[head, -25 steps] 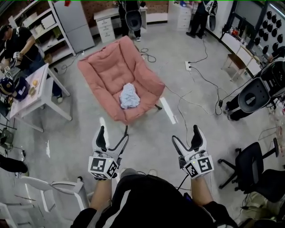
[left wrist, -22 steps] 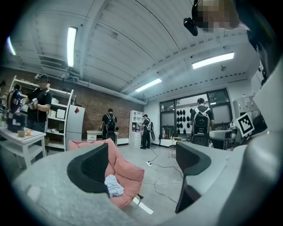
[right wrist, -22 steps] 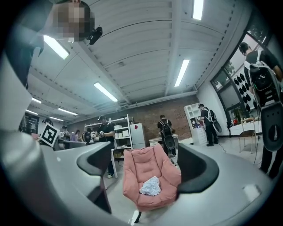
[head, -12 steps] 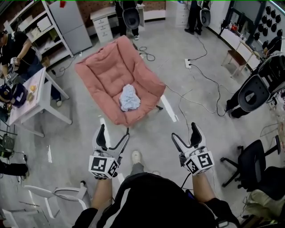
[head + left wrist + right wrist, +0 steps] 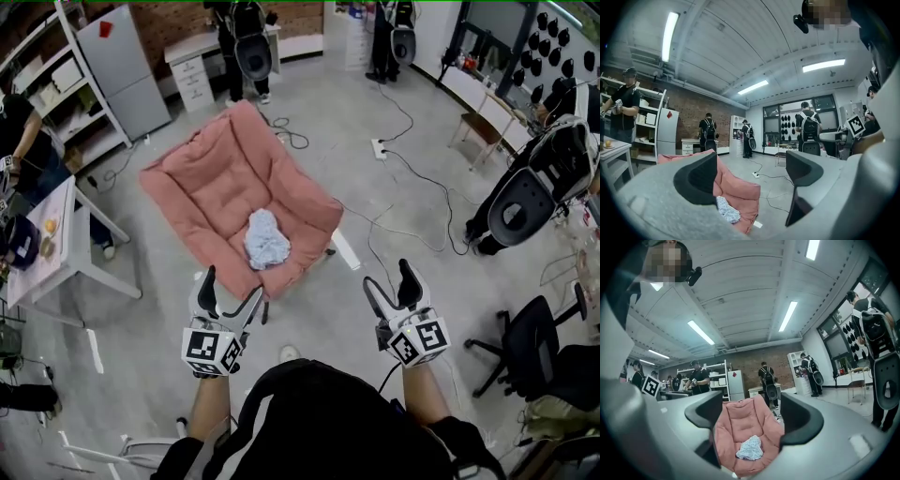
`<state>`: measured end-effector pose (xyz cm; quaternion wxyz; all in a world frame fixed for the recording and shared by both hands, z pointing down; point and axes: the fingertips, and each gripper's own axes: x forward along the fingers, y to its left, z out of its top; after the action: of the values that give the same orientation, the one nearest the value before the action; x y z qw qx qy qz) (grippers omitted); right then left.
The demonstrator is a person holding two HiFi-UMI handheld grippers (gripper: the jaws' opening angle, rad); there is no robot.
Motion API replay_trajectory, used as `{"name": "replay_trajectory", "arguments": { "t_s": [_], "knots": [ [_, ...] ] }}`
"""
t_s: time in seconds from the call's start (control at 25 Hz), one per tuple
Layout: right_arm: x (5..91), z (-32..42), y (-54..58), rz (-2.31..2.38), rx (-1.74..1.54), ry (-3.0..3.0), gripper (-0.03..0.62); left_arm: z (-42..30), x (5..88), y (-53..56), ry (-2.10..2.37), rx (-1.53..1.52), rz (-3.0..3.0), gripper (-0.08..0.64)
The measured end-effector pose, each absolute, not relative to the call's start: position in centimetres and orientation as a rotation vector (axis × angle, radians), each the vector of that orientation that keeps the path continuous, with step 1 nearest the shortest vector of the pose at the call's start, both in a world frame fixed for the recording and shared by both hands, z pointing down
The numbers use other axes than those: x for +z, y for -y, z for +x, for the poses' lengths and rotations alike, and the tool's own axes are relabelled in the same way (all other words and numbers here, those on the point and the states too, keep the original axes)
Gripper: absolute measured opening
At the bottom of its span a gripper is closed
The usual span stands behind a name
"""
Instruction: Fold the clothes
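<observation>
Nearest, at the bottom of the head view: a dark-clad torso [image 5: 319, 422], with one pale shoe [image 5: 290, 353] on the grey floor [image 5: 394, 225] just ahead of it.

To either side, held level in the air and pointing forward:
- Left tool [image 5: 232, 291]: jaws wide apart, gripping nothing.
- Right tool [image 5: 389, 279]: jaws wide apart too, though just closing a little, with nothing held between them.
- Well apart from each other, touching no object.

Just beyond the left tool's tips: the front edge of a pink cushioned chair [image 5: 202, 173], turned corner-on. Shows through the gap between the jaws in the right gripper view, and partly behind one jaw in the left gripper view, yet lies clear of both.

On the seat, near that front edge: the clothes [image 5: 266, 239], a single crumpled pale blue-white bundle. Lies unfolded, touched by neither tool.

Left of the chair: a white desk [image 5: 58, 272] with small items on top and a person in black [image 5: 23, 131] beside it.

On the right:
- a black office chair [image 5: 539, 352], nearer;
- a white power strip [image 5: 380, 148] on the floor, farther.

Farthest: a grey cabinet [image 5: 117, 70] next to white shelving [image 5: 66, 70], a white drawer unit [image 5: 192, 70], and more people in black [image 5: 246, 37] standing close by it.
</observation>
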<state>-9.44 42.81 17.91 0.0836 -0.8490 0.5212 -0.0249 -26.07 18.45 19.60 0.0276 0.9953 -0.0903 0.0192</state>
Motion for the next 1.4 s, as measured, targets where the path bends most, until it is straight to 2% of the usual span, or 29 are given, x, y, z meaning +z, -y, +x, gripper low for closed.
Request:
{"name": "replay_trajectory", "arguments": {
  "t_s": [0.44, 0.8, 1.4],
  "knots": [
    [19.0, -6.7, -33.6, -2.517, -0.1, -1.515, 0.38, -23.5, 21.6, -9.0, 0.237, 0.121, 3.068, 0.465],
    [22.1, -3.9, -28.9, -2.543, -0.204, -1.559, 0.364, -20.0, 25.6, -6.2, 0.199, 0.225, 3.018, 0.46],
    [23.8, 11.6, -15.0, -2.439, -0.279, -1.84, 0.3, -7.2, 28.9, 1.2, 0.288, 0.368, 2.991, 0.392]
  ]
}}
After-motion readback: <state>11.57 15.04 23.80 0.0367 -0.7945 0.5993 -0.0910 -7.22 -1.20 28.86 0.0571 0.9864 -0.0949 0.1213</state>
